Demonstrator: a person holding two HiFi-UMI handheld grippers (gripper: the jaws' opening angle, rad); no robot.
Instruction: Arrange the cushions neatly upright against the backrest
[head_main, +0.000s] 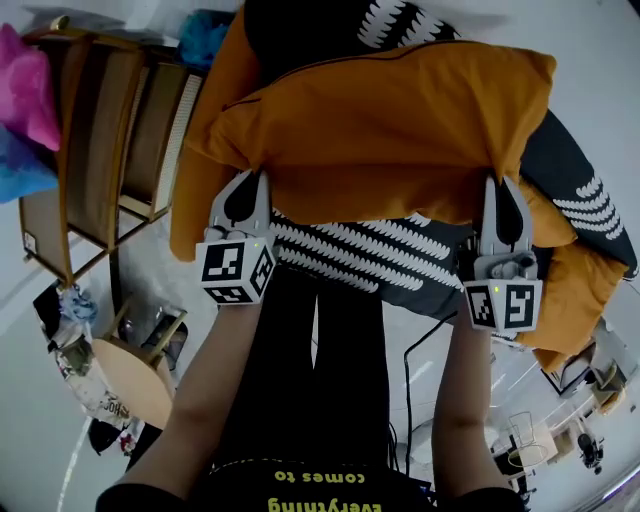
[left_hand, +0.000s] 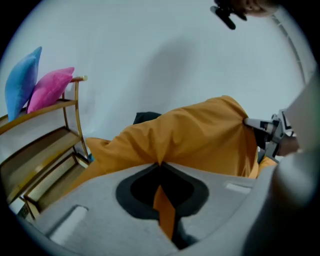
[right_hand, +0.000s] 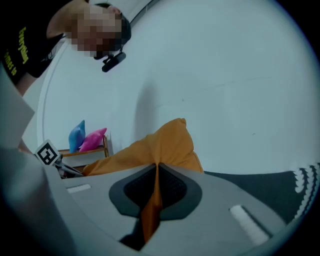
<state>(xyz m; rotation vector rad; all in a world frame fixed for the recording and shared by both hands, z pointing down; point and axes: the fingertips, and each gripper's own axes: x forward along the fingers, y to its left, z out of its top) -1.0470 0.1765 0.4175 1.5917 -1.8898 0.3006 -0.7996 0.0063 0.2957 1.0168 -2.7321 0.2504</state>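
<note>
Wooden slatted rack (head_main: 95, 150) near a small round wooden table (head_main: 130, 380); black cable (head_main: 407, 400) trails across pale floor (head_main: 30, 450).

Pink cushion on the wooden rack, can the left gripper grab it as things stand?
Probably not: the left gripper is shut on the orange cushion, so it would have to let go first. The pink cushion itself sits uncovered.

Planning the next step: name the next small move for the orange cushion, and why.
Probably lift the orange cushion and tip it upright: left gripper and right gripper are shut on its near edge, and it sags over a dark patterned cushion.
</note>
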